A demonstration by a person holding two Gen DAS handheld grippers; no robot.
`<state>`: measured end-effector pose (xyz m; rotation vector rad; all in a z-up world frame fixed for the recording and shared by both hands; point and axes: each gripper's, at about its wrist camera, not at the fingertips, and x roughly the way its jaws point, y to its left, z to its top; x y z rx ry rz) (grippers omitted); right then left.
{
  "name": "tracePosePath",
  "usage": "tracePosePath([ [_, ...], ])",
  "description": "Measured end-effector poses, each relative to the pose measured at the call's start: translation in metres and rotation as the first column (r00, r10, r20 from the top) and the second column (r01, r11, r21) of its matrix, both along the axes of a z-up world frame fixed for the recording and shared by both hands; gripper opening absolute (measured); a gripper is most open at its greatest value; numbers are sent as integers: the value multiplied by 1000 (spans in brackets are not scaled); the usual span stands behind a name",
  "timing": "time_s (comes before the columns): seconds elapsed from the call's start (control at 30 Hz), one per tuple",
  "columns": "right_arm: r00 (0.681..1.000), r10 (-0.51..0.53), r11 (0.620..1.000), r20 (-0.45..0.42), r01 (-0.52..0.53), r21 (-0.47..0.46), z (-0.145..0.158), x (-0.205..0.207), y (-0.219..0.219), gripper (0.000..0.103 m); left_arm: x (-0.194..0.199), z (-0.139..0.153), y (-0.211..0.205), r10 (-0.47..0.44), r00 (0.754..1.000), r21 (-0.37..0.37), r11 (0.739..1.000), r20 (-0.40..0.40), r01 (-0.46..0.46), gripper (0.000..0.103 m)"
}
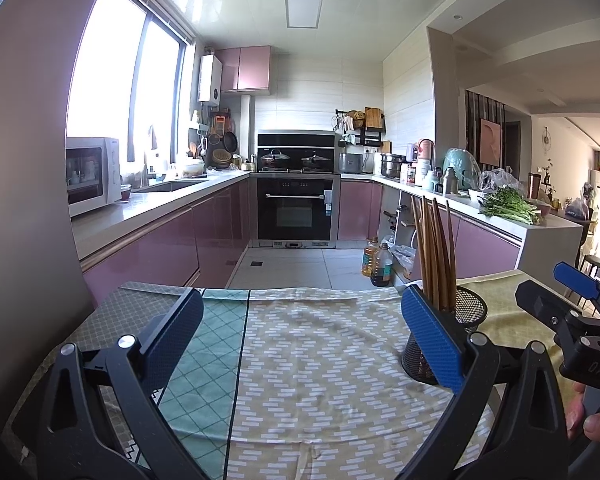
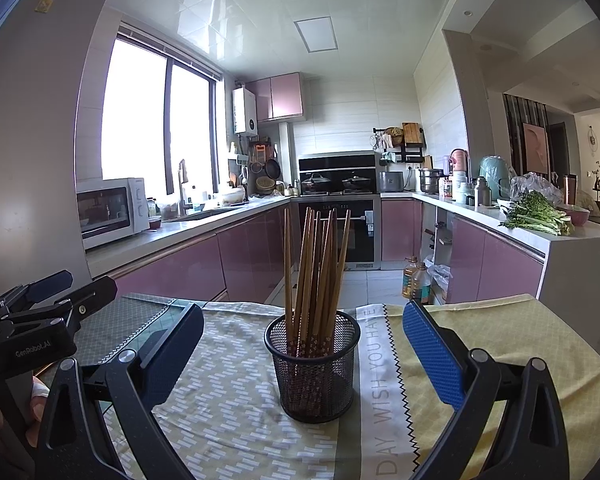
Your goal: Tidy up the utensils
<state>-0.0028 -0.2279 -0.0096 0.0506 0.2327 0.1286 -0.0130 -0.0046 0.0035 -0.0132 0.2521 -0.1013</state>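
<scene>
A black mesh cup (image 2: 313, 372) stands on the cloth-covered table (image 2: 228, 420) and holds several brown wooden chopsticks (image 2: 316, 272) upright. My right gripper (image 2: 304, 356) is open and empty, its blue pads on either side of the cup, slightly nearer than it. In the left wrist view the cup (image 1: 460, 324) with its chopsticks (image 1: 436, 248) stands just behind the right fingertip. My left gripper (image 1: 300, 336) is open and empty over the patterned cloth, left of the cup. The right gripper shows at the right edge of the left wrist view (image 1: 572, 300), and the left gripper at the left edge of the right wrist view (image 2: 40, 312).
The tablecloth (image 1: 324, 380) covers the table. Beyond the table's far edge are pink kitchen cabinets (image 1: 160, 248), an oven (image 1: 296, 212), a microwave (image 1: 92, 174), oil bottles on the floor (image 1: 378, 262) and greens on the right counter (image 1: 508, 204).
</scene>
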Motion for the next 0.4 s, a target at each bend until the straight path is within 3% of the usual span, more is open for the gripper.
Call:
tracePosePath([
  [0.13, 1000, 6, 1000, -10, -6, 2, -2, 2, -1, 97, 1, -1, -4, -9, 1000, 8, 1000, -12, 9, 97],
  [0.27, 997, -26, 999, -68, 24, -31, -11, 10, -18, 97, 12, -7, 1, -3, 997, 2, 1000, -77, 3, 97],
  [0.33, 981, -80, 995, -178, 68, -71, -23, 27, -39, 97, 22, -14, 6, 2, 991, 15, 1000, -132, 0, 97],
  [0.4, 938, -155, 984, -309, 120, -129, -41, 49, -66, 97, 32, -20, 13, 13, 984, 29, 1000, -180, -8, 97],
])
